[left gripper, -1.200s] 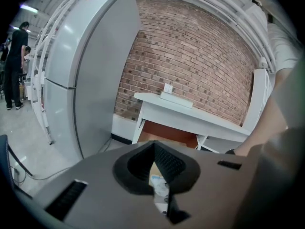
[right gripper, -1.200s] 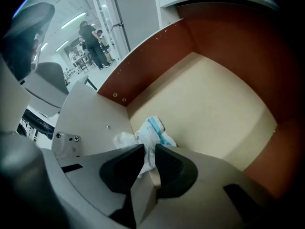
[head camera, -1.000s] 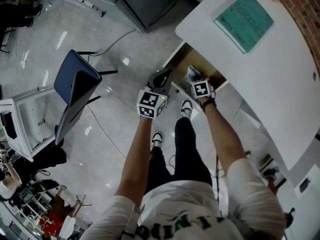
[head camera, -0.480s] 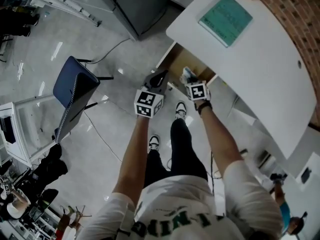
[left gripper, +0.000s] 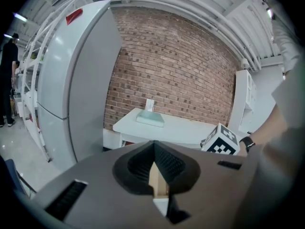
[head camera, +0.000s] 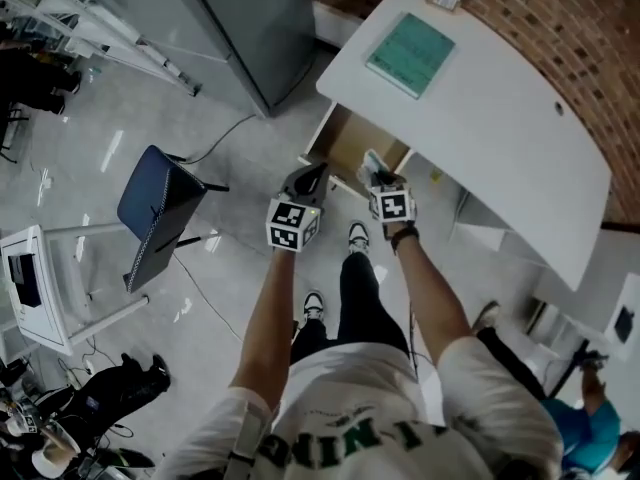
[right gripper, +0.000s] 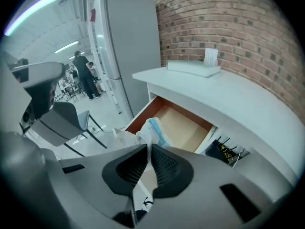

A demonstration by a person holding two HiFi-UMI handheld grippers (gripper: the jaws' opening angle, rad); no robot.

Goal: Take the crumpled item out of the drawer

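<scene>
Crumpled item [right gripper: 149, 130]: thin white film with pale blue print, bunched into soft creases. It is pinched in my right gripper [right gripper: 147, 157], whose ribbed black pads are closed almost together on a thin fold of it. The rest of it bulges beyond the tips. From the head view the crumpled item [head camera: 371, 162] is out of the drawer [head camera: 343, 136], held over its front edge.

Drawer is pulled open: a boxy tray with a tan board floor and reddish-brown side walls. It sits under the left end of a smooth white desk [head camera: 486, 108] with a curved edge. A flat pale green pad [head camera: 410, 42] lies near the desk's far left corner.

Left gripper [left gripper: 155, 162]: pads meeting at the tips, nothing held, beside the right one and in front of the drawer.
</scene>
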